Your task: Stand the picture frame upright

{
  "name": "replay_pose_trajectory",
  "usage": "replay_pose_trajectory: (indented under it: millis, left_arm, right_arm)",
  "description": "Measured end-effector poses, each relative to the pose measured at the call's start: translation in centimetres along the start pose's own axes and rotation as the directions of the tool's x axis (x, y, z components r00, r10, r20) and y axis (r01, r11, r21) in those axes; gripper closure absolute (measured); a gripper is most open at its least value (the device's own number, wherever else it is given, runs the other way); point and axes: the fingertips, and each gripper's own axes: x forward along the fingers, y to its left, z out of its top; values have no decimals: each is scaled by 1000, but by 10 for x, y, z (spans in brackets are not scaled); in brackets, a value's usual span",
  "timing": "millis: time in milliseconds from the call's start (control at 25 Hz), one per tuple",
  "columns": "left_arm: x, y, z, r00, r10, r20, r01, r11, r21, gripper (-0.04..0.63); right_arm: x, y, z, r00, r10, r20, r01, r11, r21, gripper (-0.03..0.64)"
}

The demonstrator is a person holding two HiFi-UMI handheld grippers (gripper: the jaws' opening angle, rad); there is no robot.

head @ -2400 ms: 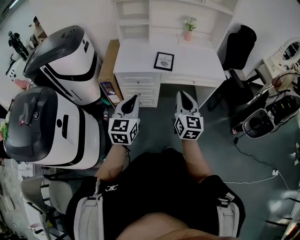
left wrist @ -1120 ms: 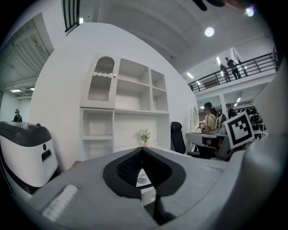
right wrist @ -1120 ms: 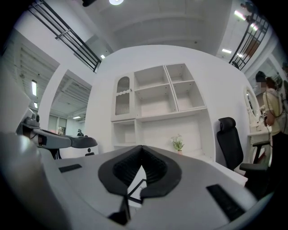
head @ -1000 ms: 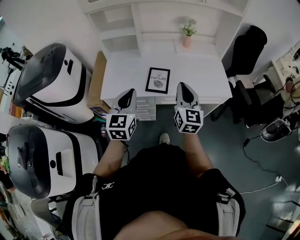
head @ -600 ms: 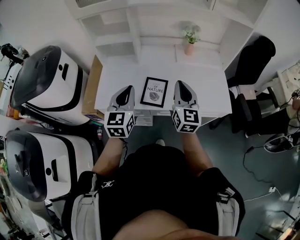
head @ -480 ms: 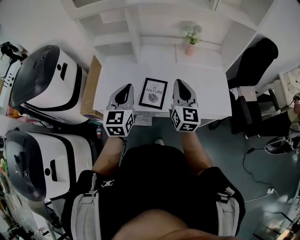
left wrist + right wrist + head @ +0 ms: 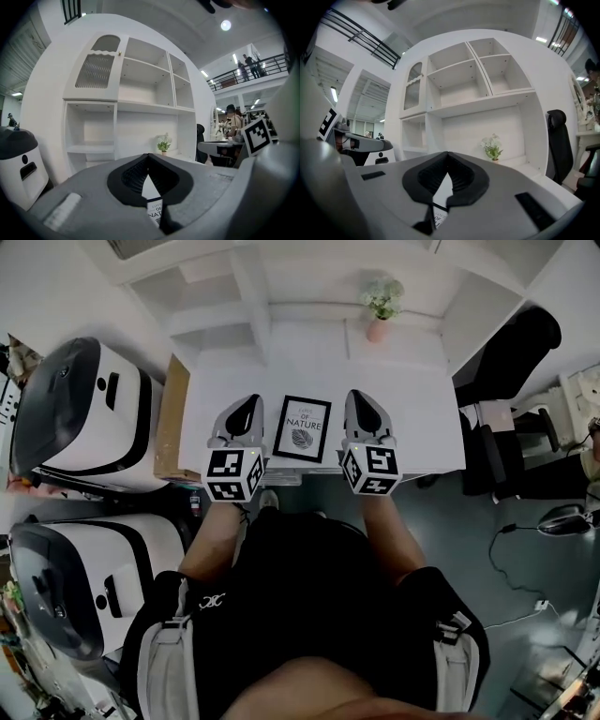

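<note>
Moved: left gripper (image 7: 246, 407) and right gripper (image 7: 357, 399) now reach the bench (image 7: 417, 418), jaws together, empty. Picture frame (image 7: 302, 428) flat between them: likely light, stiff, fragile; take an edge.

left hand-held gripper (image 7: 148, 157): jaws together, empty | picture frame (image 7: 155, 214) below tips | potted plant (image 7: 163, 144) behind

A white bench (image 7: 417, 423) carries a black picture frame (image 7: 302, 428), lying flat between the left tool (image 7: 245, 403) and right tool (image 7: 359, 397); a potted plant (image 7: 380, 306) stands farther back, beyond the right tool.
</note>
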Motion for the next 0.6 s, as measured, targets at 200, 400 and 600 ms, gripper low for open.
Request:
replay_pose_trajectory:
  millis: [200,400,600]
  left_arm:
    - [20,14,-9,998,-55,-41,57,998,30,580]
    - [38,31,-27,981,-174,-90,176,984,19,559]
    - [55,49,-53,931,-330,-157,326,944,-51,360]
  right_arm:
    - [14,-3,-11,998,-46,-33,46,999,2,615]
    - [31,-3,-30,993,-82,-84,84,996,25,567]
    - [44,-6,-59,981,-96,-166,107,993,57,458]
